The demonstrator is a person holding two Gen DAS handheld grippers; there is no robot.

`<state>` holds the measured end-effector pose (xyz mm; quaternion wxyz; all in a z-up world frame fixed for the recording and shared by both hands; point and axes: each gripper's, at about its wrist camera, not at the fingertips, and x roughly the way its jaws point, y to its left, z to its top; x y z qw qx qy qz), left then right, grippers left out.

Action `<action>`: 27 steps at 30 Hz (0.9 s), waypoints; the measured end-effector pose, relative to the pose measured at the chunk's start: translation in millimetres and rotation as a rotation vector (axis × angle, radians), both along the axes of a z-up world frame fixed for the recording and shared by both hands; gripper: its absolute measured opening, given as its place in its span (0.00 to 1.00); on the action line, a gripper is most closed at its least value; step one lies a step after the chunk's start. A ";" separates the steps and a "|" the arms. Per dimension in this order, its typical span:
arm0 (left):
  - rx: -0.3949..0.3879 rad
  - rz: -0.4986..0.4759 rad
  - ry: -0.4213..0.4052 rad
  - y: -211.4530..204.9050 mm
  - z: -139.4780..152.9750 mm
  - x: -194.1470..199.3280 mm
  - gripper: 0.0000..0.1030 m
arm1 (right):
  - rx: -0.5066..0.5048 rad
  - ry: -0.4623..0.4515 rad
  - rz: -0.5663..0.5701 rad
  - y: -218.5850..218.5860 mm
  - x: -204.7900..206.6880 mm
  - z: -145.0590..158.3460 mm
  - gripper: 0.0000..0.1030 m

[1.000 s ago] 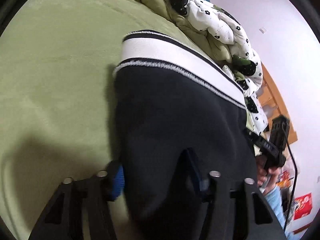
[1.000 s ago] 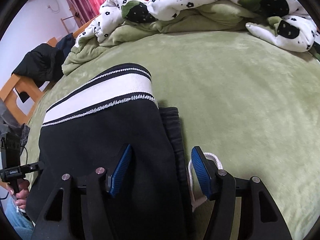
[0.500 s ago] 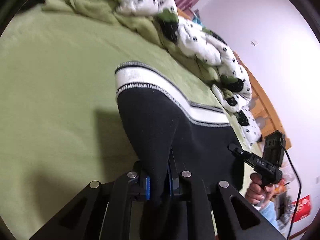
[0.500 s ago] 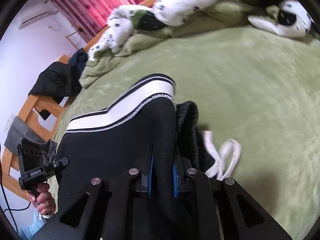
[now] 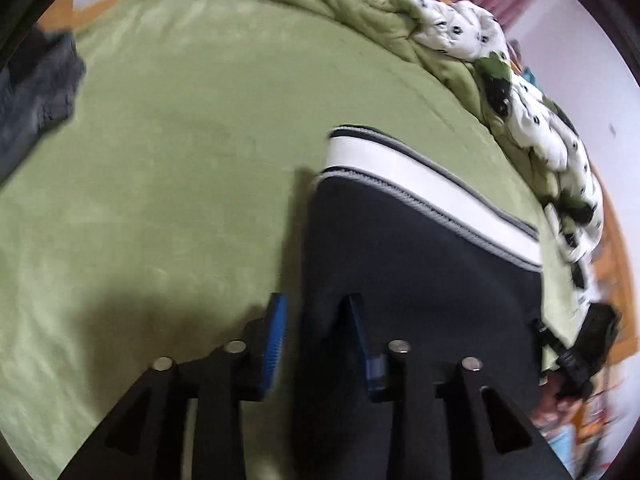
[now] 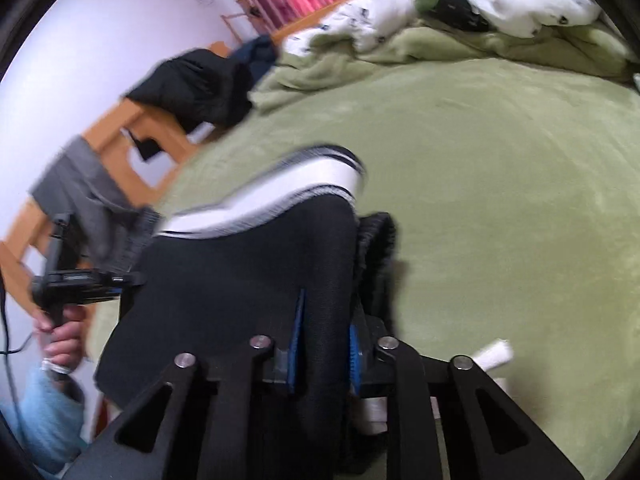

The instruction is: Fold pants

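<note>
Black pants [image 5: 420, 264] with a white band [image 5: 420, 184] at the far end lie folded on the green bedspread [image 5: 160, 160]. My left gripper [image 5: 316, 308] sits at their left edge. Its jaws are opening and the blue pads stand clear of the cloth edge between them. My right gripper [image 6: 326, 312] is at the right edge of the pants [image 6: 240, 272]. Its jaws are opening too, but a thick fold of black cloth still fills the gap and touches both pads. A white drawstring [image 6: 494, 354] pokes out beside the black waistband [image 6: 378, 240].
A white patterned quilt [image 5: 520, 100] and a bunched green blanket [image 6: 440, 48] are heaped along the far side. A dark jacket [image 6: 192, 84] and a grey garment [image 6: 76, 184] hang on the wooden bed frame [image 6: 120, 136]. A hand [image 6: 64, 336] holds the other gripper's handle.
Both grippers closed on the pants' side edges and swung across the bed with them. The left jaws have since parted off the cloth. The right still has its fold.
</note>
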<state>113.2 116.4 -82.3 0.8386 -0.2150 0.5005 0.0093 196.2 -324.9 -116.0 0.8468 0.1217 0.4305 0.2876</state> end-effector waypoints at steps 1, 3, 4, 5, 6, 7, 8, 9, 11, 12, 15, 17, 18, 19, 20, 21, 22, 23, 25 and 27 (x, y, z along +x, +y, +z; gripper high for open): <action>0.027 0.000 -0.022 -2.0 1.9 -5.1 0.41 | 0.001 0.018 -0.017 -4.9 -1.5 -5.5 0.23; 0.084 -0.005 -0.047 -7.1 9.6 -13.7 0.41 | -0.041 0.013 -0.026 -7.5 -5.1 -3.7 0.30; 0.109 -0.020 -0.065 -10.0 14.8 -16.3 0.41 | -0.094 -0.006 -0.021 -6.0 -8.4 2.7 0.34; 0.145 -0.034 -0.090 -14.5 21.7 -18.0 0.41 | -0.139 -0.026 -0.017 -4.8 -12.0 12.0 0.34; 0.180 -0.043 -0.112 -18.6 28.8 -17.5 0.43 | -0.160 -0.042 -0.013 -5.2 -14.1 21.5 0.34; 0.205 -0.049 -0.135 -21.1 33.7 -15.9 0.45 | -0.170 -0.054 -0.017 -8.4 -11.5 26.8 0.34; 0.221 -0.049 -0.160 -24.3 39.7 -11.9 0.50 | -0.171 -0.082 -0.032 -10.7 -11.1 35.4 0.34; 0.227 -0.045 -0.173 -25.0 44.2 -6.4 0.51 | -0.160 -0.099 -0.042 -11.3 -7.5 41.0 0.34; 0.213 -0.033 -0.178 -24.1 49.4 6.5 0.51 | -0.113 -0.108 -0.054 -5.7 11.8 47.7 0.34; 0.201 -0.033 -0.179 -25.2 50.8 7.9 0.51 | -0.105 -0.105 -0.059 -2.2 18.8 47.3 0.35; 0.173 -0.034 -0.173 -22.9 51.9 14.8 0.51 | -0.115 -0.050 -0.063 21.1 54.4 32.5 0.34; 0.186 -0.039 -0.185 -19.8 53.7 11.7 0.51 | -0.139 -0.032 -0.044 32.7 64.9 22.3 0.23; 0.194 -0.047 -0.198 -20.2 55.2 9.6 0.51 | -0.153 -0.054 -0.047 34.0 65.3 23.2 0.17; 0.198 -0.057 -0.212 -20.1 56.7 9.4 0.51 | -0.111 -0.069 -0.067 25.8 63.5 25.8 0.16; 0.194 -0.066 -0.217 -21.9 56.2 9.1 0.51 | -0.070 -0.057 -0.089 16.3 62.5 24.6 0.16; 0.184 -0.072 -0.214 -23.7 54.7 9.3 0.51 | -0.069 -0.043 -0.108 12.1 60.9 19.5 0.16; 0.167 -0.080 -0.209 -25.4 53.0 12.8 0.51 | -0.091 -0.041 -0.119 9.9 58.7 12.1 0.15; 0.138 -0.092 -0.207 -28.5 50.6 18.8 0.51 | -0.117 -0.055 -0.132 9.9 55.0 4.8 0.15; 0.114 -0.105 -0.211 -35.9 48.6 28.4 0.51 | -0.129 -0.065 -0.132 11.0 54.2 6.1 0.20; 0.132 -0.133 -0.230 -48.9 47.9 39.6 0.51 | -0.131 -0.064 -0.153 12.6 56.1 20.8 0.20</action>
